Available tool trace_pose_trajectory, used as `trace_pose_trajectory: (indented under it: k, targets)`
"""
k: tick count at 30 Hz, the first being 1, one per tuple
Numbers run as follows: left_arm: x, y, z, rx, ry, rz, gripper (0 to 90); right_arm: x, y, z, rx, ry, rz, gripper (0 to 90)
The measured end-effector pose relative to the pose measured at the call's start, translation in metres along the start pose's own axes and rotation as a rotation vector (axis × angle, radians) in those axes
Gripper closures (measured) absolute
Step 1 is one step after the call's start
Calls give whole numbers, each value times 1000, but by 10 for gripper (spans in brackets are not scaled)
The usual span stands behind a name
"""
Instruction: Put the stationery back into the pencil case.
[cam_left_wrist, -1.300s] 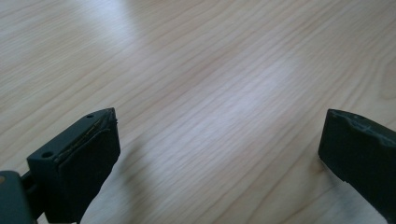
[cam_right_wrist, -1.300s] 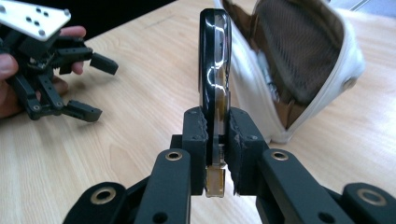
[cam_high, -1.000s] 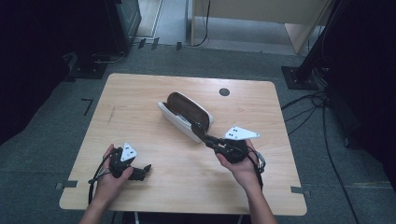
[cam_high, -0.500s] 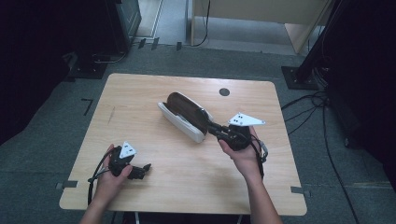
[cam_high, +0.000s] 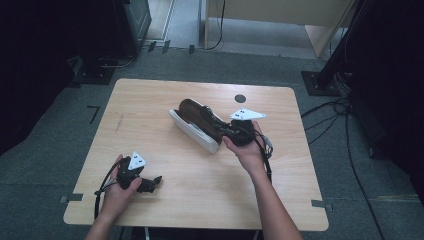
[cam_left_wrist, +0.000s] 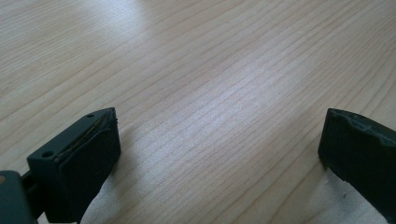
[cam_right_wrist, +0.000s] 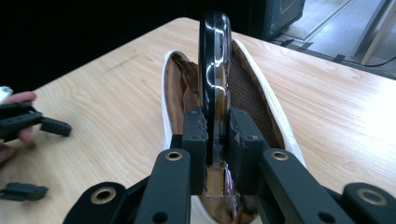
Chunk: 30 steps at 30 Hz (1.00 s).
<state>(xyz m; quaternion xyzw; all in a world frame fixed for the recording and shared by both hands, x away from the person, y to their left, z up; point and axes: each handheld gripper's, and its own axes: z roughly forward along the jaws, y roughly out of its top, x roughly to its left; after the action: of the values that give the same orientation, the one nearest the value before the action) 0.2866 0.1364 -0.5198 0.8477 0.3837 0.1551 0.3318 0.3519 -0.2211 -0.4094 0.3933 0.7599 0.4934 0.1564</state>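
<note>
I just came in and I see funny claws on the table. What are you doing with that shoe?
A person works at a wooden table with a gripper in each hand. The right gripper is shut on a shiny black shoehorn, held on edge with its far end inside a white shoe with a brown lining. The shoe lies on the table. The left gripper rests near the table's front edge, jaws open with nothing between them.
</note>
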Motion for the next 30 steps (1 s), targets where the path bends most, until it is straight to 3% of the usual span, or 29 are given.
trace_pose_trajectory:
  k: [9, 19, 30]
  targets:
    - [0, 0, 0, 0, -4, 5, 0, -6, -8, 35, 60, -18, -11, 788]
    - [-1, 0, 0, -1, -10, 7, 0, -6, -16, 55, 113, -25, -28, 787]
    - [-1, 0, 0, -1, -10, 7, 0, -13, -26, 78, 206, -18, 4, 782]
